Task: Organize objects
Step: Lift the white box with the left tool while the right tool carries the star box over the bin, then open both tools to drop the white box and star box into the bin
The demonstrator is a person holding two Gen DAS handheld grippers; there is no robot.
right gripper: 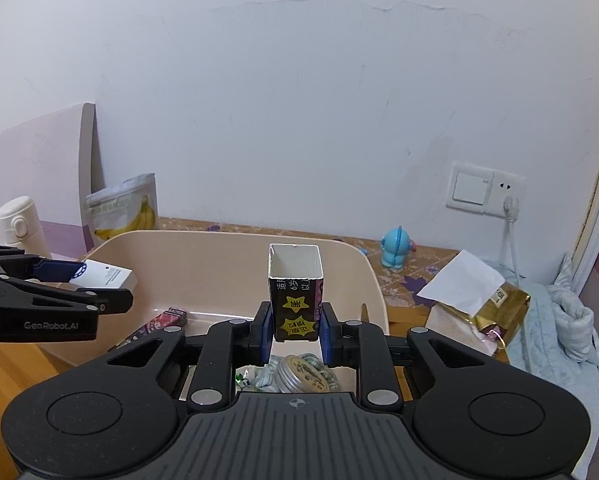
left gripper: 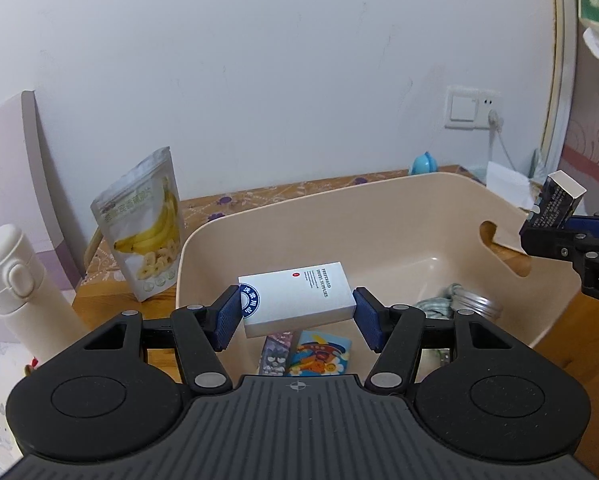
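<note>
Over the beige bin [left gripper: 379, 216], our left hand-held gripper [left gripper: 297, 314] clamps the white box [left gripper: 299, 300]; our right hand-held gripper [right gripper: 295, 338] pinches the black carton [right gripper: 296, 292] upright above it.

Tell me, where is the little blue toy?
The blue toy stands on the table by the wall, right of the bin in the right wrist view, below the wall switch.

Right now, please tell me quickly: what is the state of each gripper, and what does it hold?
Left gripper: closed on the white box, above the beige bin.
Right gripper: closed on the small black carton, open end up.
</note>
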